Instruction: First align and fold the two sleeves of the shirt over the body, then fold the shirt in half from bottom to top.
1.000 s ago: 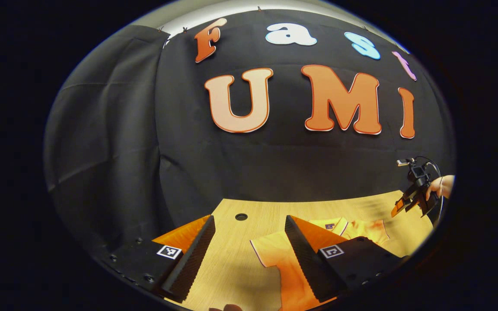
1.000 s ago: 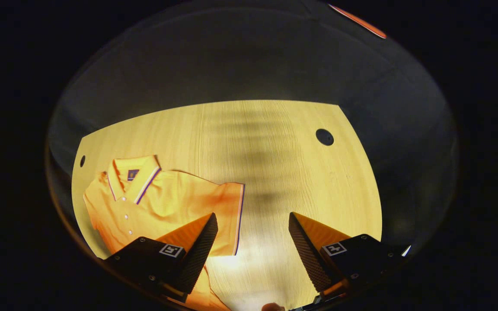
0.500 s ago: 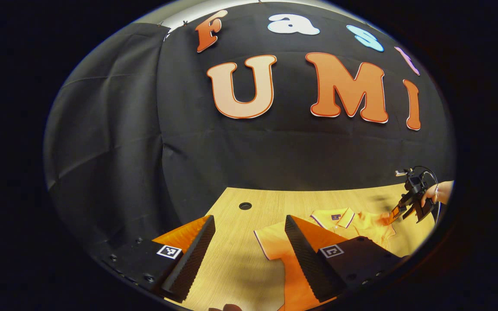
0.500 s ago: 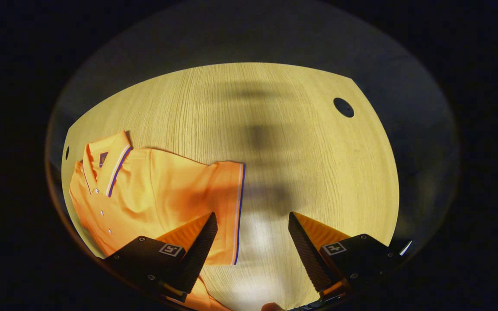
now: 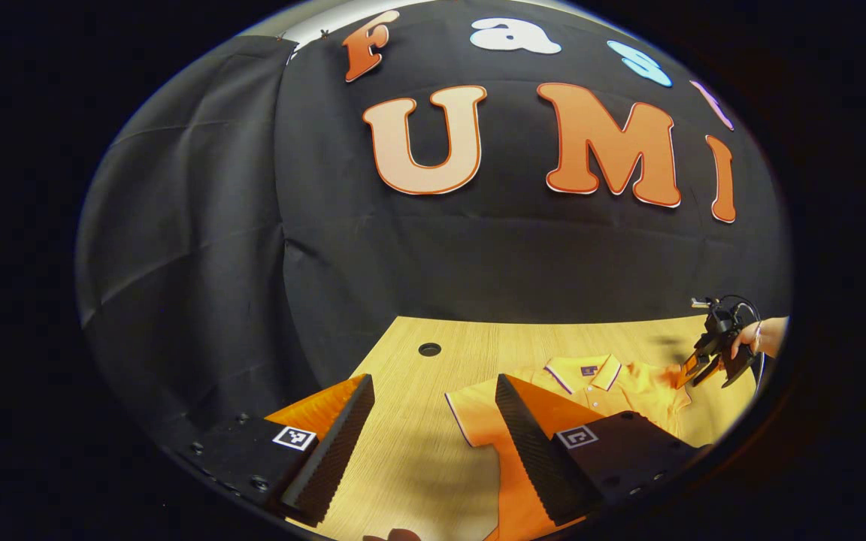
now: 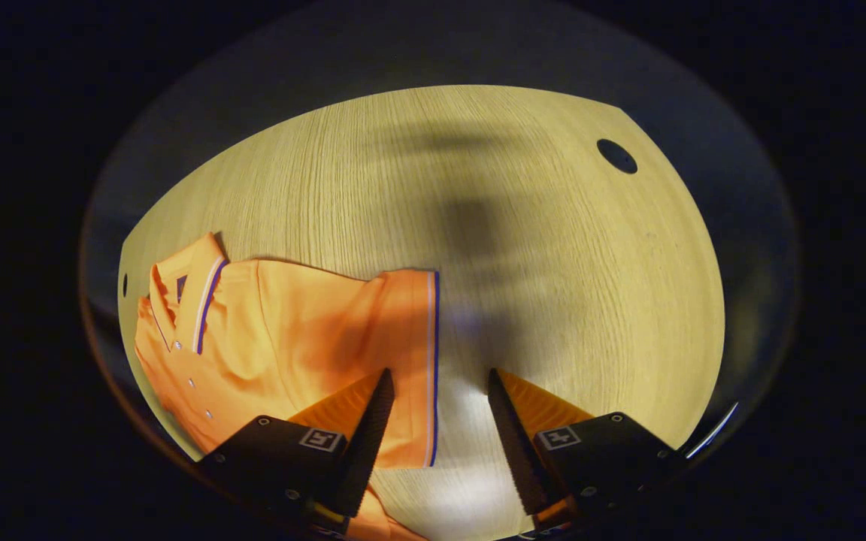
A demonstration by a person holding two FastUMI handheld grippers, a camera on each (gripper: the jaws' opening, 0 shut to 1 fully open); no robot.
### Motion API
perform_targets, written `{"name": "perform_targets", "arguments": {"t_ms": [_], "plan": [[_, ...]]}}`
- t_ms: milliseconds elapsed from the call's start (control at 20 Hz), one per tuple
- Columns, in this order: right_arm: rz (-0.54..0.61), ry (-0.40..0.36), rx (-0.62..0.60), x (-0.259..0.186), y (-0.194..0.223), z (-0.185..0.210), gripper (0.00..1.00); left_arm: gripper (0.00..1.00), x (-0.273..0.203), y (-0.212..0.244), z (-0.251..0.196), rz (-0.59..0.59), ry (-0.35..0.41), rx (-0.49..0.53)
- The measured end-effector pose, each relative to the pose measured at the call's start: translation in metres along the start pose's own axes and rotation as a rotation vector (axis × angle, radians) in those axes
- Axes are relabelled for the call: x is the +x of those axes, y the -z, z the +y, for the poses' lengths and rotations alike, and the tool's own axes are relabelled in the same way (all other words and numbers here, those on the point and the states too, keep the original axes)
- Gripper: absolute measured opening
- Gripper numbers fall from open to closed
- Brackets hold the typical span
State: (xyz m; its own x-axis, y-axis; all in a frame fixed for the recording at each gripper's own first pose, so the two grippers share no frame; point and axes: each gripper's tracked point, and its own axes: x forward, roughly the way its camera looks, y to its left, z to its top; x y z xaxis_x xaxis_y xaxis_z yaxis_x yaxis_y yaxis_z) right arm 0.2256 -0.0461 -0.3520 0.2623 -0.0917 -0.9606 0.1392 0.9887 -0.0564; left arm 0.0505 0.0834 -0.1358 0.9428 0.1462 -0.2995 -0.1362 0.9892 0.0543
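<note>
On the light wood-grain bench [image 6: 523,225], the orange short-sleeved polo shirt with a striped collar [image 6: 290,330] lies spread flat, collar toward the far edge, and both of its sleeves look unfolded, so you are at the very start of the sleeve step. Your right gripper [image 6: 433,394] hangs just above the shirt's right sleeve with its striped cuff [image 6: 414,353], jaws parted by a moderate gap and holding nothing; one finger sits over the sleeve cloth and the other over bare bench beyond the cuff, which is a fair straddle for pinching the cuff edge. Lower it straight onto the cuff, take only the sleeve's layers and not the shirt's body beneath, and I would judge a grip near the middle of the cuff keeps the sleeve from twisting as you carry it toward the shirt's button placket. Your left gripper [image 5: 433,406] is open wide and empty, standing off the shirt's left sleeve [image 5: 474,417], with one finger over it in the left gripper view; bring it down to that cuff so both sleeves fold evenly. Thin knit like this tends to drag, so lift slightly before moving across.
</note>
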Motion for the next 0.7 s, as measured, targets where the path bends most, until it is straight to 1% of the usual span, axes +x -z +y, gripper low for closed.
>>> {"name": "perform_targets", "arguments": {"t_ms": [50, 100, 150, 200, 250, 300, 350, 550, 600, 700], "plan": [[-0.004, -0.001, -0.001, 0.001, 0.001, 0.002, 0.69, 1.00, 0.000, 0.002, 0.000, 0.001, 0.000, 0.001], [-0.001, -0.002, -0.003, 0.001, 0.003, 0.005, 0.65, 1.00, 0.000, 0.000, 0.001, 0.001, 0.003, 0.003], [-0.001, -0.001, 0.001, 0.001, 0.004, 0.008, 0.48, 1.00, 0.000, 0.000, 0.002, -0.001, 0.005, 0.004], [0.000, -0.002, 0.004, 0.002, 0.004, 0.011, 0.40, 1.00, 0.000, 0.000, 0.003, -0.002, 0.008, 0.005], [-0.004, -0.005, 0.008, 0.000, 0.004, 0.012, 0.27, 0.99, 0.001, -0.001, 0.002, -0.004, 0.011, 0.007], [-0.007, -0.001, 0.019, -0.001, 0.005, 0.014, 0.21, 1.00, 0.000, -0.002, 0.003, -0.007, 0.014, 0.007], [-0.016, 0.000, 0.017, 0.000, 0.004, 0.013, 0.08, 0.99, 0.000, -0.001, 0.004, -0.009, 0.017, 0.007], [-0.079, 0.000, 0.027, -0.001, 0.003, 0.012, 0.08, 1.00, 0.001, 0.000, 0.010, -0.011, 0.022, -0.001], [-0.071, -0.004, 0.026, 0.004, 0.006, 0.012, 0.00, 1.00, 0.003, 0.000, 0.010, -0.009, 0.023, -0.006], [-0.076, -0.002, 0.023, -0.002, 0.007, 0.012, 0.00, 1.00, 0.003, -0.002, 0.013, -0.015, 0.025, -0.013]]}}
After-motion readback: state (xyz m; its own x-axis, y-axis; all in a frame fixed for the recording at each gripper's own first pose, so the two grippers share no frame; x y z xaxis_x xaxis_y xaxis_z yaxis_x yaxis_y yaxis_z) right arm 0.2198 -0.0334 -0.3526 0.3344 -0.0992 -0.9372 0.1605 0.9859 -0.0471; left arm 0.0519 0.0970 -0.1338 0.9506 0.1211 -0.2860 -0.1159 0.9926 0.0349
